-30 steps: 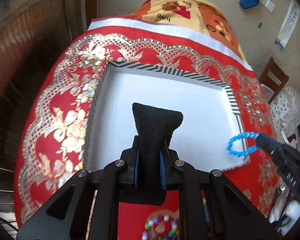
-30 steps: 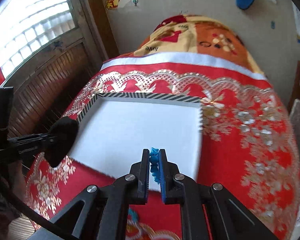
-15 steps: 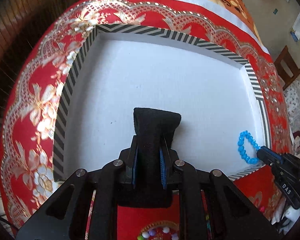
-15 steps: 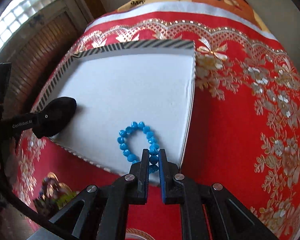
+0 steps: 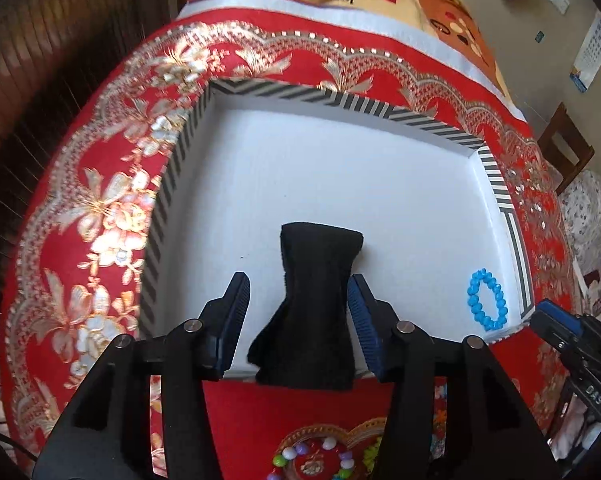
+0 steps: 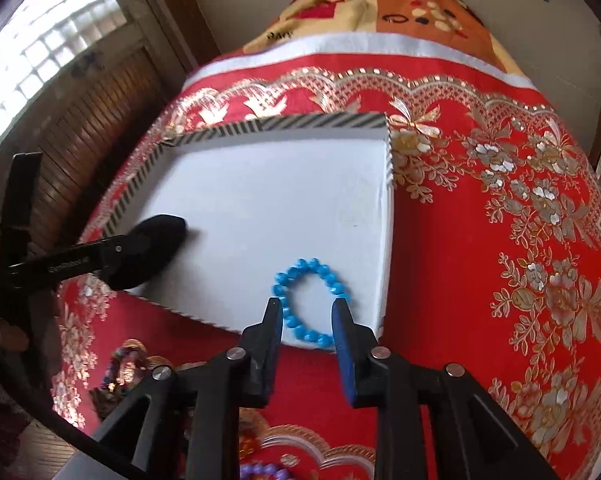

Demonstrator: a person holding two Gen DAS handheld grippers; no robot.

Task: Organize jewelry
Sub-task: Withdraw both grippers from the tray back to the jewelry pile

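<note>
A white tray with a black-and-white striped rim (image 5: 340, 98) (image 6: 300, 122) lies on the red tablecloth. A black cloth pouch (image 5: 316, 312) rests across the tray's near edge, between the fingers of my left gripper (image 5: 298, 280). Those jaws are opening wide, with a clear gap on the pouch's left side. A blue bead bracelet (image 5: 486, 300) (image 6: 300, 266) lies flat in the tray's near right corner. My right gripper (image 6: 307, 304) is over it, jaws opening, pads off the beads. From the right wrist view, the left gripper (image 6: 100, 256) and pouch (image 6: 152, 240) sit at the tray's left.
A red and gold floral tablecloth (image 6: 500, 240) covers the table. Multicoloured bead bracelets (image 5: 312, 456) lie near the front edge, with purple beads (image 6: 264, 470) close by. A wooden chair (image 5: 564, 140) stands to the right, a window (image 6: 40, 40) and wood panelling to the left.
Both grippers came down to the tray. The left jaws opened off the black pouch, which now rests on the tray edge. The right jaws parted and the blue bracelet lies in the tray.
</note>
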